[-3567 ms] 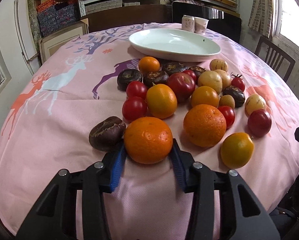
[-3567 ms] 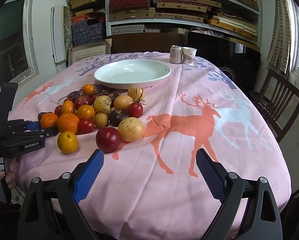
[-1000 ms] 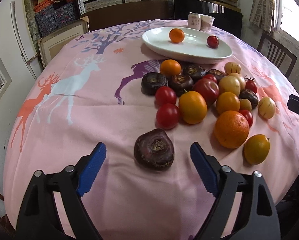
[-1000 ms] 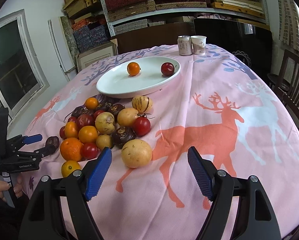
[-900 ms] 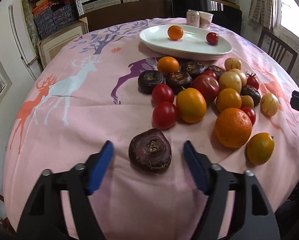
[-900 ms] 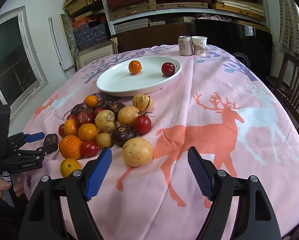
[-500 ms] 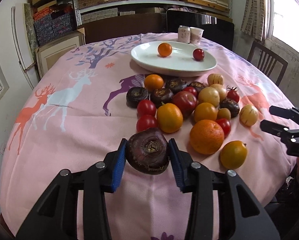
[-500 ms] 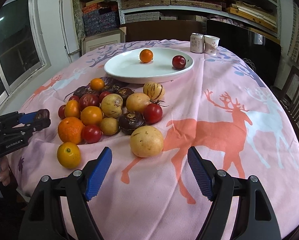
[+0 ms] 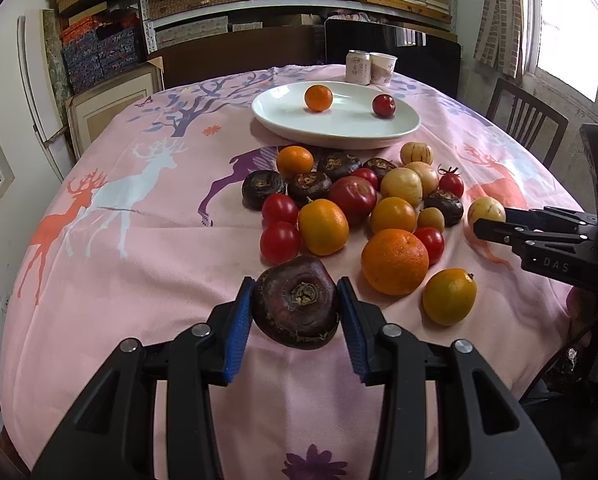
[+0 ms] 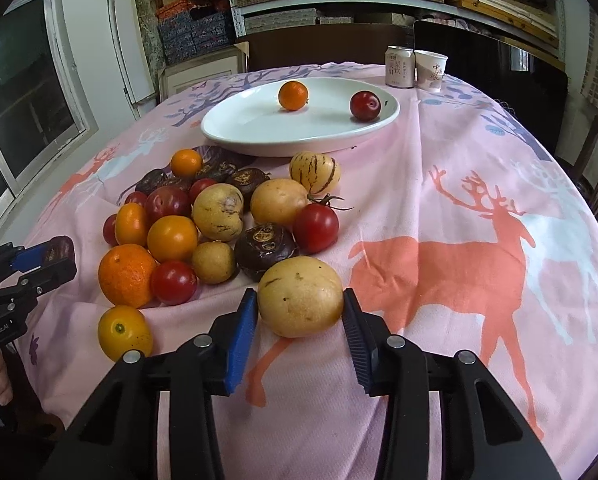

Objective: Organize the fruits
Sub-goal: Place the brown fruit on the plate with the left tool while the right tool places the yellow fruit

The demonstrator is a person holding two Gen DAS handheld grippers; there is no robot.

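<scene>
Right wrist view: "GenRobot.AI"-marked left gripper (image 10: 55, 258) jaws grasp dark fruit (image 9: 296, 303); right gripper (image 10: 299, 314) jaws, just closing, clench yellow fruit (image 10: 300, 302).

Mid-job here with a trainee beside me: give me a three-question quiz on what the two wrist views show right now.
1. True or false: the white plate is empty.
2. What do the left tongs hold? A) an orange B) a dark brown water chestnut C) a tomato
3. Fill in: the right tongs sit around a pale ____ fruit.

Key
1. False: a small orange and a red plum lie on it.
2. B, the water chestnut.
3. Yellow: the yellow fruit, as the tongs were just closing in.
</scene>
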